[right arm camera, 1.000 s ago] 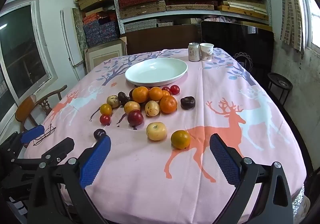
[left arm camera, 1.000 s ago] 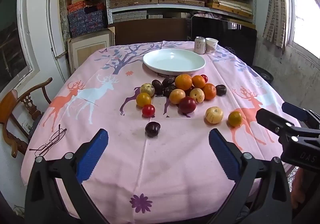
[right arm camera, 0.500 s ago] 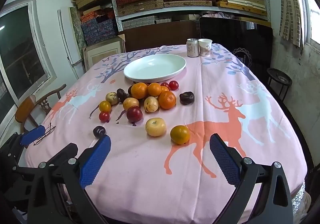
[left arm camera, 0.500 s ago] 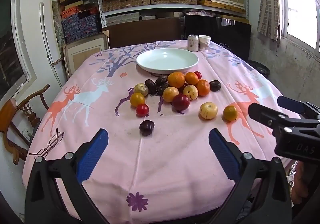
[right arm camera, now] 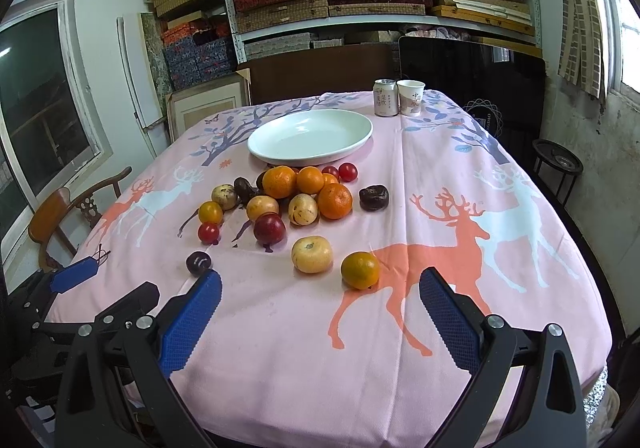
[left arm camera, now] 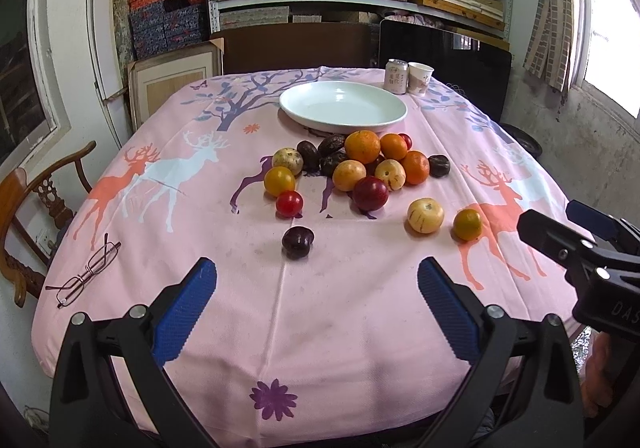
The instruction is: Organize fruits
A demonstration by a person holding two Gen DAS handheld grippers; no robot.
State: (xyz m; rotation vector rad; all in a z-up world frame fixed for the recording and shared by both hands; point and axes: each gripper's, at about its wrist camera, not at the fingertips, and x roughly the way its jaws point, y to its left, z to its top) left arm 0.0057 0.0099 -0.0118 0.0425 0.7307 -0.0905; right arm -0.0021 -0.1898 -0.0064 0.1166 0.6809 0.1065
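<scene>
A round table under a pink deer-print tablecloth [left arm camera: 224, 288]. At 12 o'clock, a drink can [right arm camera: 385, 97] and paper cup [right arm camera: 411, 98] stand behind an empty white plate [right arm camera: 310, 136]. Eyeglasses [left arm camera: 84, 275] lie at 9 o'clock by the edge. Bare cloth fills the near side. Piled fruits [right arm camera: 296, 196] sit centrally: oranges, red, yellow and dark ones. Left gripper [left arm camera: 316, 312] and right gripper [right arm camera: 318, 318] hover spread wide, empty.

A heap of oranges [left arm camera: 362, 146], yellow and dark fruits lies mid-frame, just below the empty white plate [left arm camera: 343, 107]. Apart from it, lower in the frame, lie a dark plum [left arm camera: 297, 242], a pale yellow fruit [left arm camera: 425, 215] and a small orange [left arm camera: 467, 224].
</scene>
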